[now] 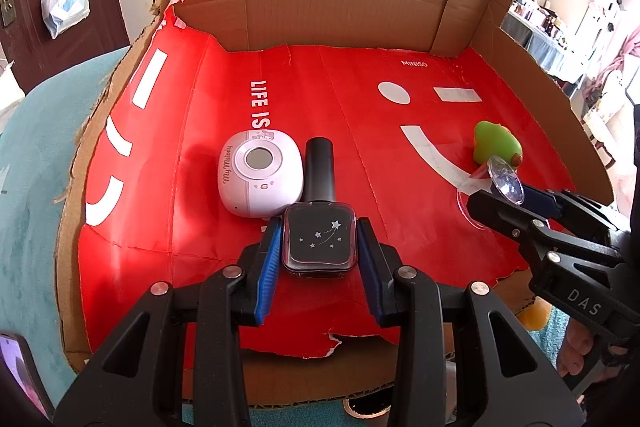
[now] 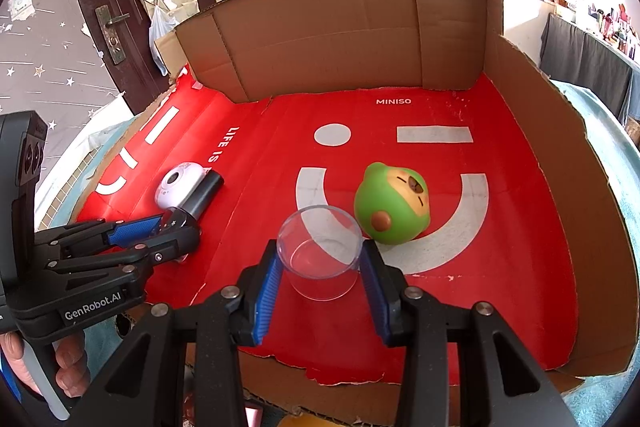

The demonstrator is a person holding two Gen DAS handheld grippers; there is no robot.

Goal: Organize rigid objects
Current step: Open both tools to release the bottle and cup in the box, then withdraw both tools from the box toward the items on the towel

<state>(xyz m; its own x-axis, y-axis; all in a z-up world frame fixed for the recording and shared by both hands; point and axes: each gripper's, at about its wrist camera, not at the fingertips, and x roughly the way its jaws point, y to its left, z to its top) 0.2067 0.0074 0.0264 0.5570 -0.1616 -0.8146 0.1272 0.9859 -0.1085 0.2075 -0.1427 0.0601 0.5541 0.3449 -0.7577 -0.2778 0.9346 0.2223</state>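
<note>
My left gripper (image 1: 318, 241) has its blue pads on both sides of a black smartwatch (image 1: 319, 242) with a star pattern, whose strap (image 1: 319, 167) runs away from me on the red mat (image 1: 200, 235). A white My Melody device (image 1: 260, 179) lies just left of the strap. My right gripper (image 2: 320, 267) is shut on a clear plastic cup (image 2: 320, 251) standing on the mat; the cup also shows in the left wrist view (image 1: 490, 187). A green round toy (image 2: 392, 203) sits just beyond the cup to the right.
The red mat lies in an open cardboard tray with a tall back wall (image 2: 332, 39) and a sloping right side (image 2: 580, 187). A teal cloth (image 1: 36, 187) lies under the tray. A phone (image 1: 20, 371) lies at the near left.
</note>
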